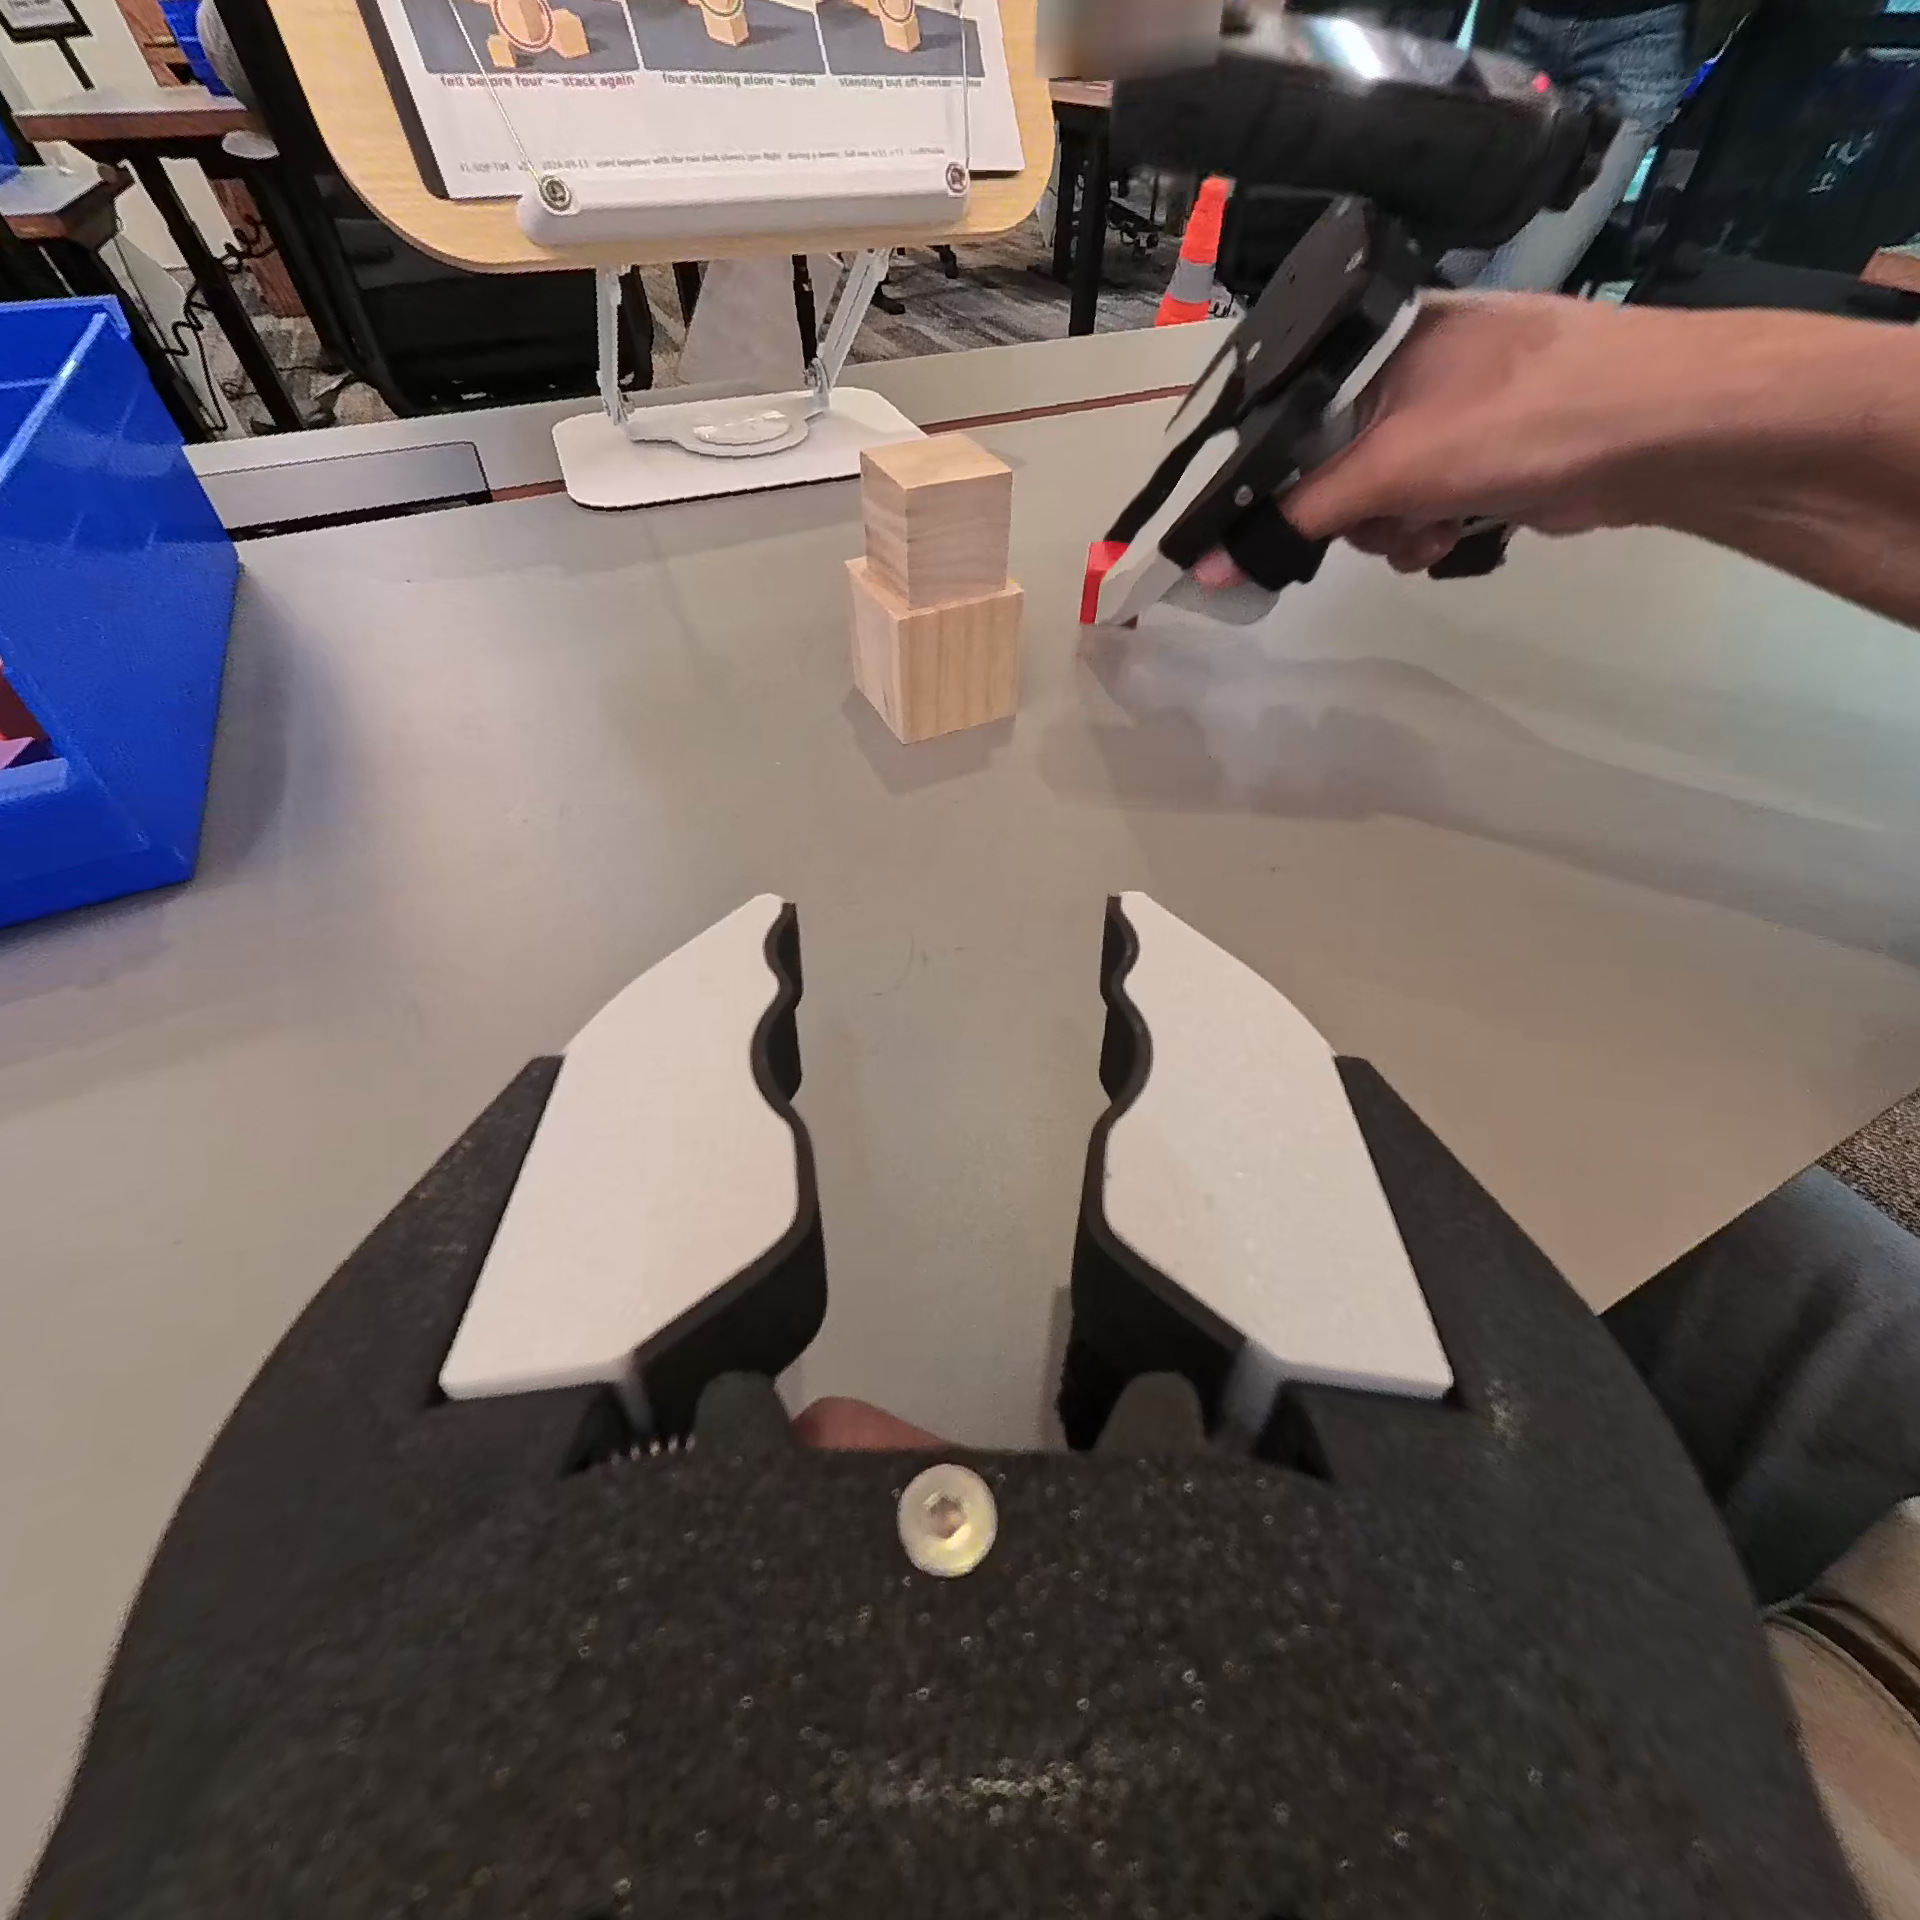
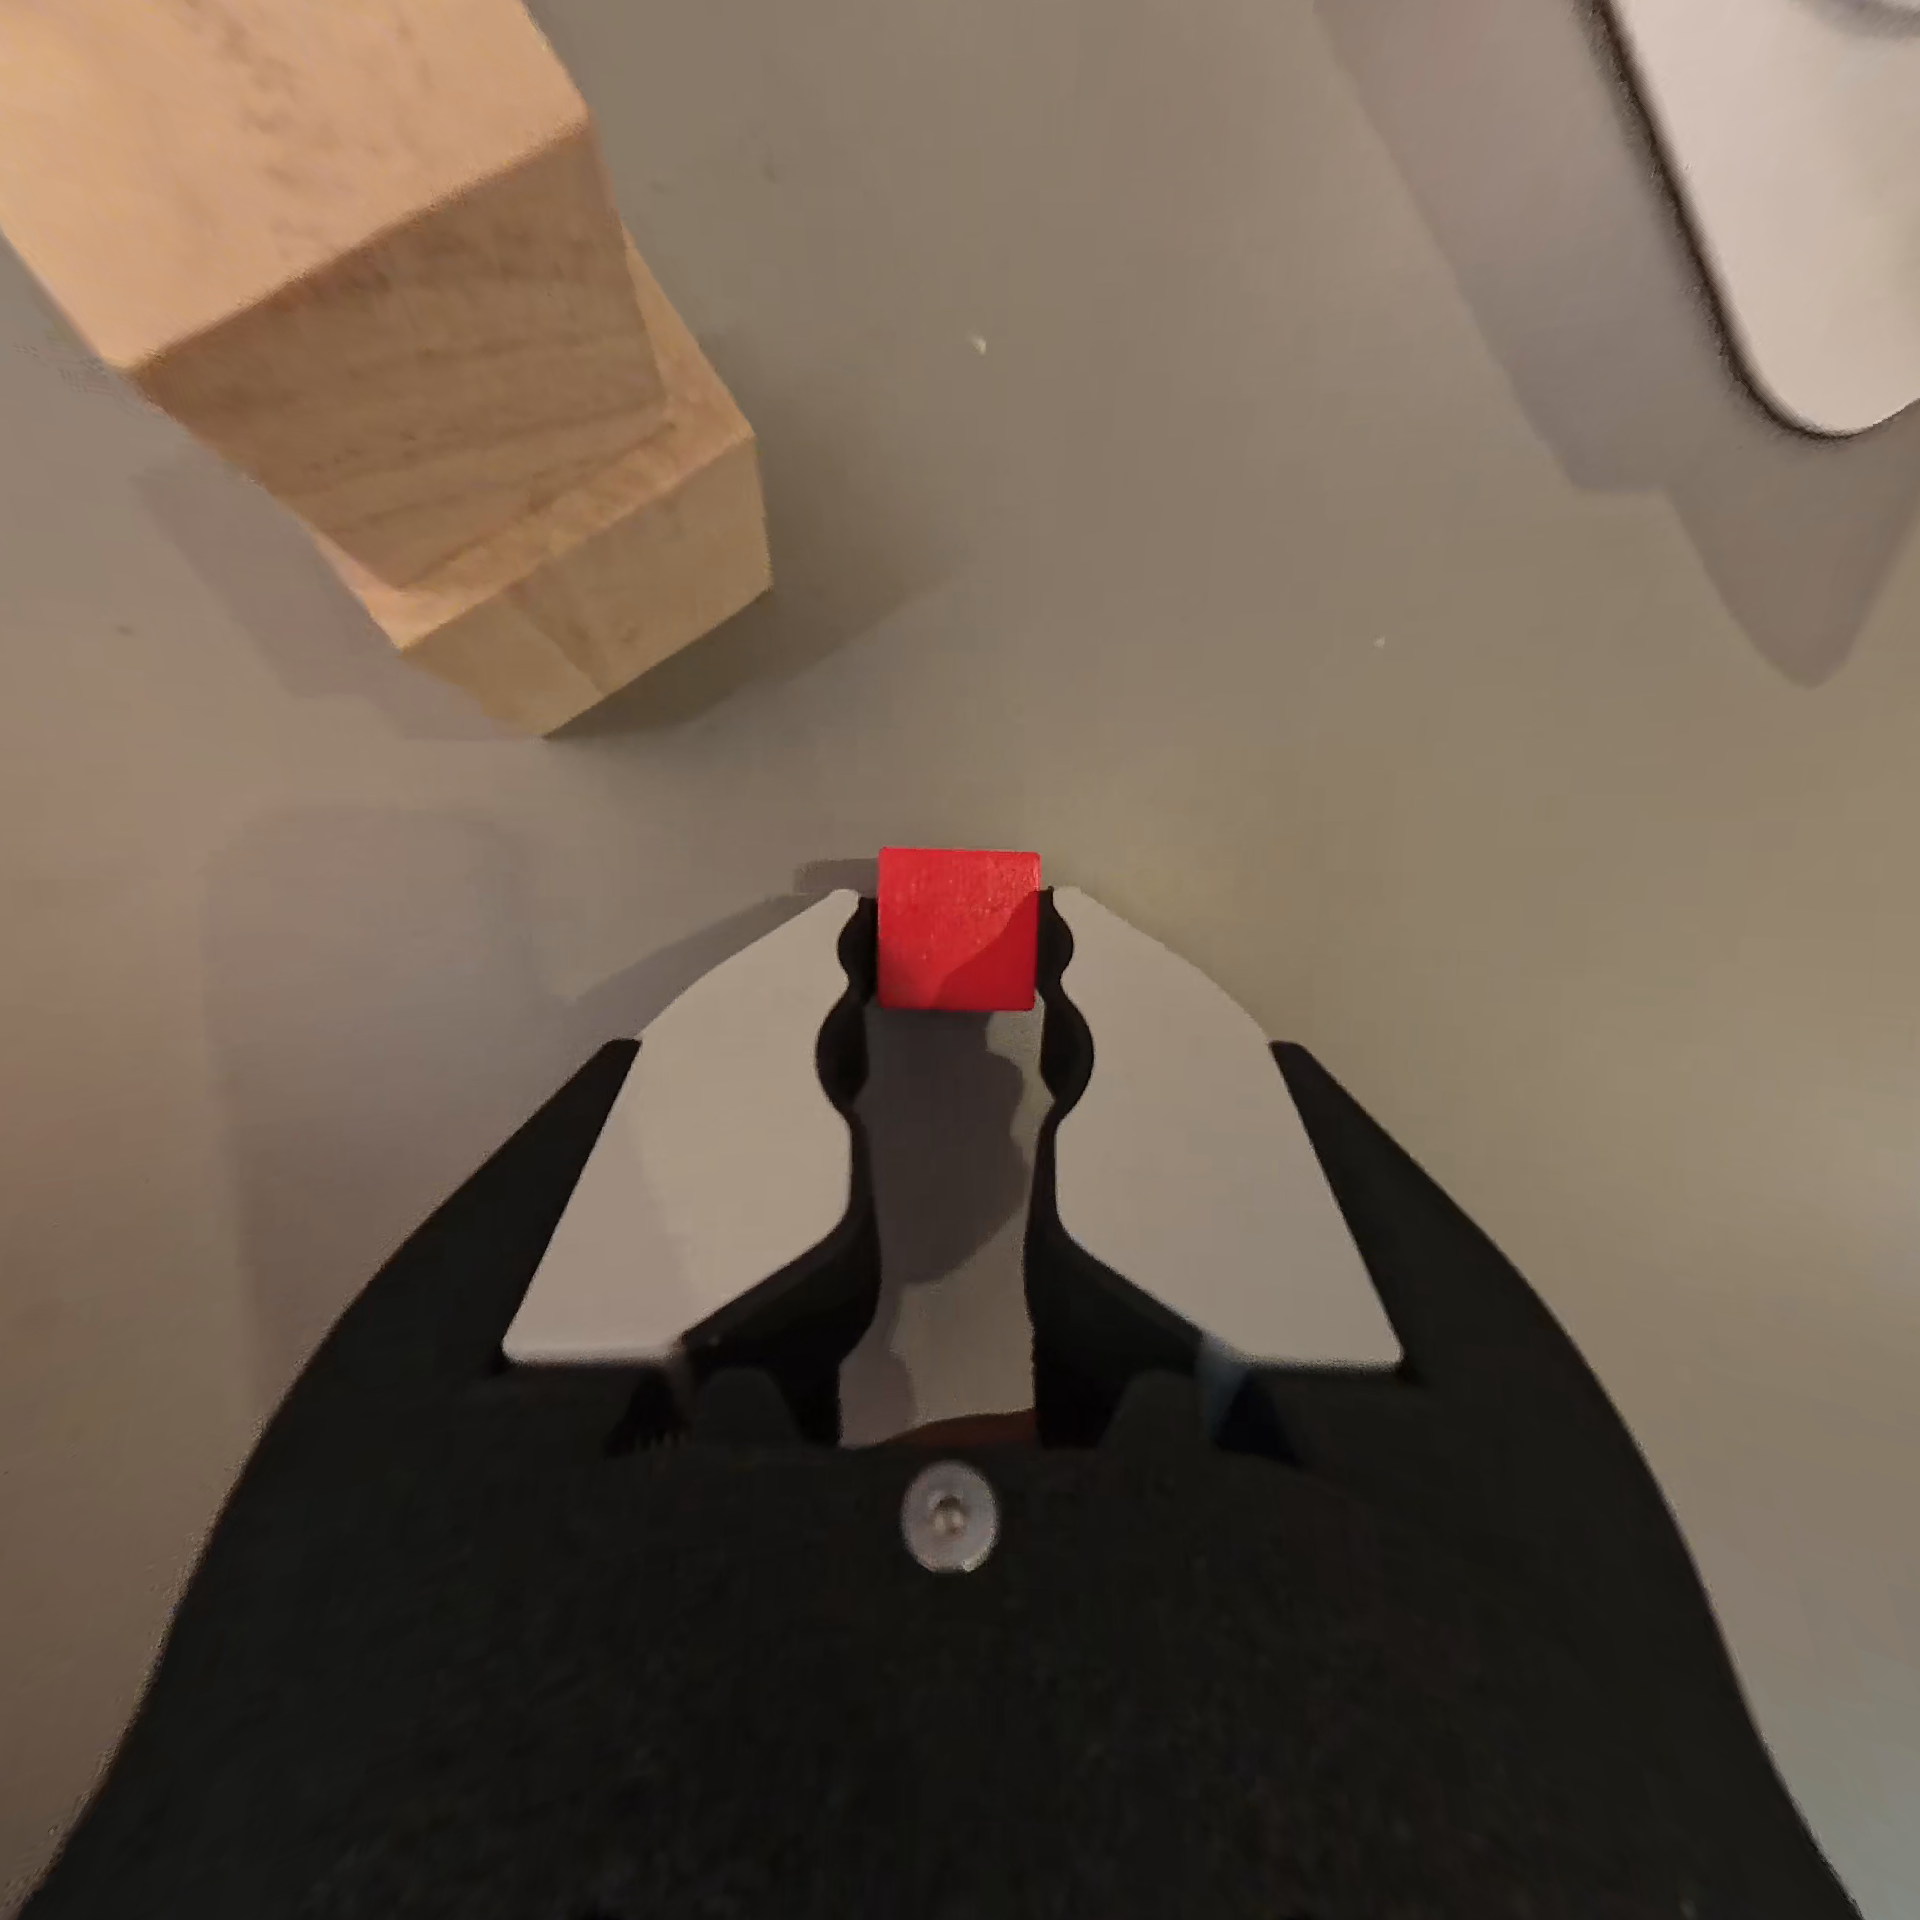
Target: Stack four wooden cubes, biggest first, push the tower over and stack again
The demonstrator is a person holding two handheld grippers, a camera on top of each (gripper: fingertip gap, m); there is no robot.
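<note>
Two plain wooden cubes stand stacked on the grey table: the larger bottom cube (image 1: 940,665) with a smaller cube (image 1: 935,514) on top, slightly turned. The stack also shows in the right wrist view, bottom cube (image 2: 623,613) and upper cube (image 2: 343,270), at the upper left. My right gripper (image 2: 958,902) is shut on a small red cube (image 2: 956,930) at table level, just right of the stack; it also shows in the left wrist view (image 1: 1112,597) with the red cube (image 1: 1099,582). My left gripper (image 1: 951,914) is open and empty, held above the table in front of the stack.
A blue bin (image 1: 94,623) stands at the left. A white stand base (image 1: 727,447) holding an instruction board (image 1: 717,104) sits behind the stack; its corner shows in the right wrist view (image 2: 1787,187). A person's hand (image 1: 1558,436) holds the right gripper.
</note>
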